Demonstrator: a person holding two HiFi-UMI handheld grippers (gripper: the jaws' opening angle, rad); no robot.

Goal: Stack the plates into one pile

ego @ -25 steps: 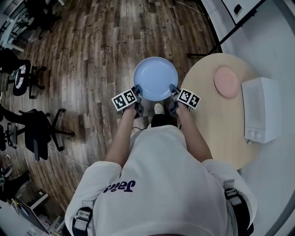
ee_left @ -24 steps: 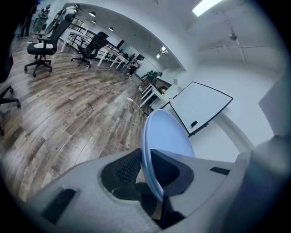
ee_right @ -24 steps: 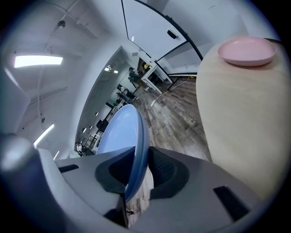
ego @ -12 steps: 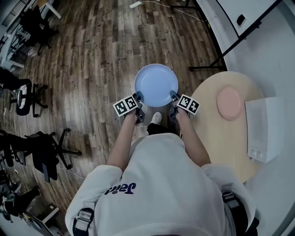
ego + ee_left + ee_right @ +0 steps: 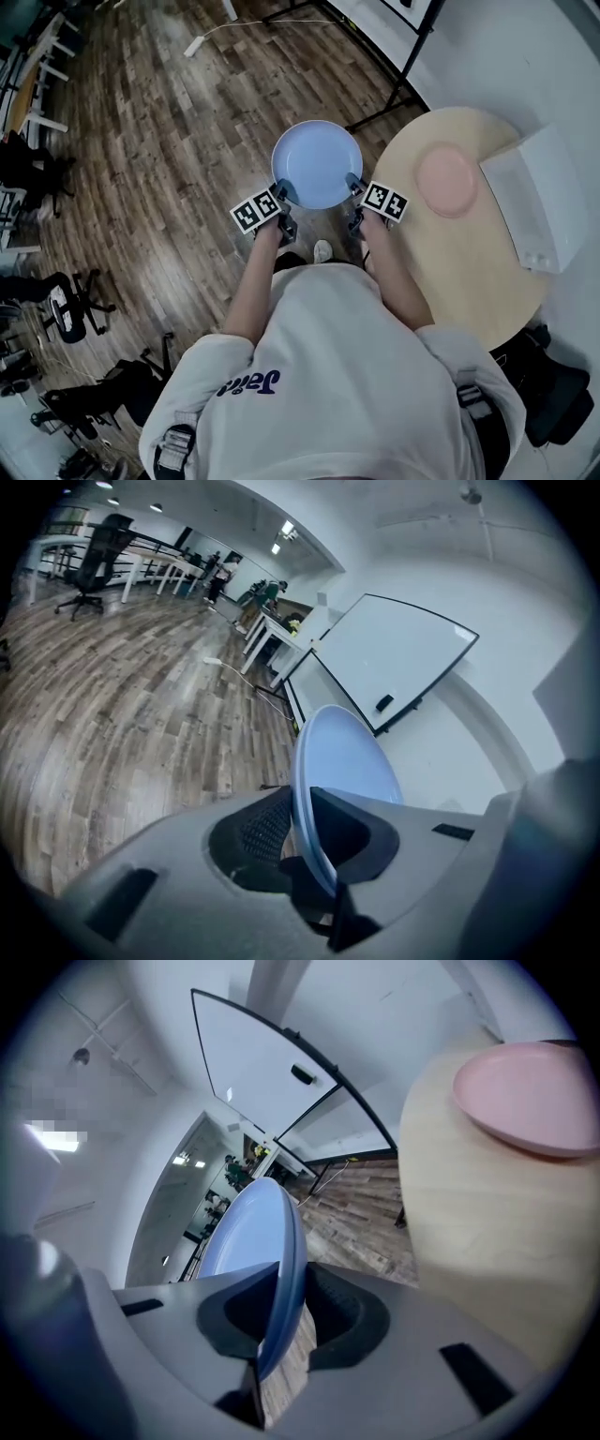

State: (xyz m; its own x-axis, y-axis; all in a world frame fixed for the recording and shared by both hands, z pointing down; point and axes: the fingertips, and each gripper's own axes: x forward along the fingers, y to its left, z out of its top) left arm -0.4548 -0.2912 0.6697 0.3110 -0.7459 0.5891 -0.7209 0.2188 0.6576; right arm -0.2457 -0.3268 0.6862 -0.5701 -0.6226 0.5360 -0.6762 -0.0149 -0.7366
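A light blue plate (image 5: 317, 165) hangs level above the wooden floor, just left of the round table (image 5: 469, 253). My left gripper (image 5: 284, 194) is shut on its left rim and my right gripper (image 5: 352, 186) is shut on its right rim. In the left gripper view the blue plate (image 5: 339, 761) runs edge-on between the jaws; in the right gripper view the blue plate (image 5: 253, 1251) does the same. A pink plate (image 5: 446, 181) lies on the table to the right, also seen as the pink plate (image 5: 530, 1096) in the right gripper view.
A white box (image 5: 539, 197) sits at the table's far right edge. A whiteboard stand (image 5: 394, 70) reaches across the floor behind the table. Office chairs (image 5: 66, 314) stand at the left.
The blue plate, held by both grippers, has swung toward the table. The view has turned, so the pink plate and table now lie closer to the right gripper.
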